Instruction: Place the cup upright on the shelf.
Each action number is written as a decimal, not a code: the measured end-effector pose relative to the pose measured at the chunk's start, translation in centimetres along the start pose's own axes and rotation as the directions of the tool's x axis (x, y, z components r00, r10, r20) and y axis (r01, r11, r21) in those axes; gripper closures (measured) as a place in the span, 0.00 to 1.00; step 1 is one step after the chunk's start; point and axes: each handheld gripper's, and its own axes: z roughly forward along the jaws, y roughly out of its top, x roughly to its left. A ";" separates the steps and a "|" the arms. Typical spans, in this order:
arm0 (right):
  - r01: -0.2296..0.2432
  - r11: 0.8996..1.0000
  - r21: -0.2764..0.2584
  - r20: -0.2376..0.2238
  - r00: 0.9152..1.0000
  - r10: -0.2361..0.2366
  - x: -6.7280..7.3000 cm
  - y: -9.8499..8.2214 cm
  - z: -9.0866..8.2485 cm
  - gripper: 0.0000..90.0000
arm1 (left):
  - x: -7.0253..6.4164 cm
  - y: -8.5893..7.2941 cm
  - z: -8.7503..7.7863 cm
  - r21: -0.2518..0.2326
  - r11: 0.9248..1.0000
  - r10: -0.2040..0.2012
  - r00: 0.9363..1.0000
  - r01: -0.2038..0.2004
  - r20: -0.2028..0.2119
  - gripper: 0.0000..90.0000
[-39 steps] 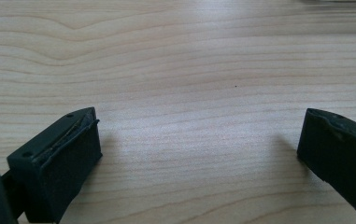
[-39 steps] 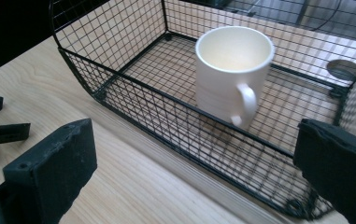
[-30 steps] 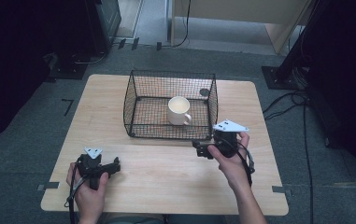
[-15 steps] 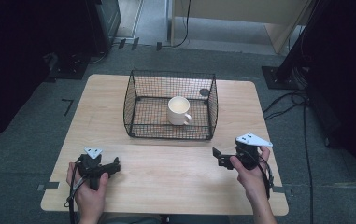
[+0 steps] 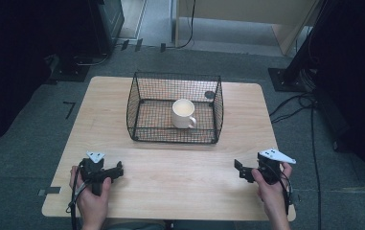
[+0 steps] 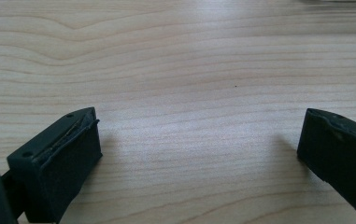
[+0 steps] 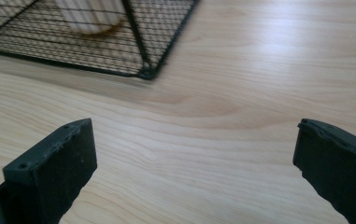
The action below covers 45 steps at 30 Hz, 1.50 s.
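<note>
At the near left edge of the table [image 5: 122, 129], the left claw [image 5: 115, 171] rests low over bare wood with its jaws spread wide and nothing between them. Toward the middle, farther back, a white mug [image 5: 184, 113] stands upright inside a black wire basket [image 5: 144, 91], its handle turned toward the near right. At the near right edge, the right claw [image 5: 240, 170] is likewise wide and empty, well apart from the basket; its own view looks toward the basket's near corner [image 7: 146, 72]. The mug appears to be settled in the basket, so the sound course is to keep both claws low, open and away from the wire.
</note>
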 end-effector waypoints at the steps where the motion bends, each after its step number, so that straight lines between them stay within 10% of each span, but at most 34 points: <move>1: -0.003 1.000 0.001 0.015 1.000 0.003 -0.3 -0.3 0.0 0.00 | 0.0 0.0 0.0 0.000 1.000 0.000 1.000 0.000 0.000 0.00; 21: -0.059 0.995 0.080 0.178 0.983 0.044 -5.4 -5.8 -0.6 0.00 | 0.0 0.0 0.0 0.000 1.000 0.000 1.000 0.000 0.000 0.00; 34: -0.034 0.993 0.113 0.263 0.965 0.003 -6.0 -6.5 -1.0 0.00 | 0.0 0.0 0.0 0.000 1.000 0.000 1.000 0.000 0.000 0.00; 45: -0.043 0.992 0.119 0.246 0.969 0.012 -6.1 -6.5 -0.9 0.00 | 0.0 0.0 0.0 0.000 1.000 0.000 1.000 0.000 0.000 0.00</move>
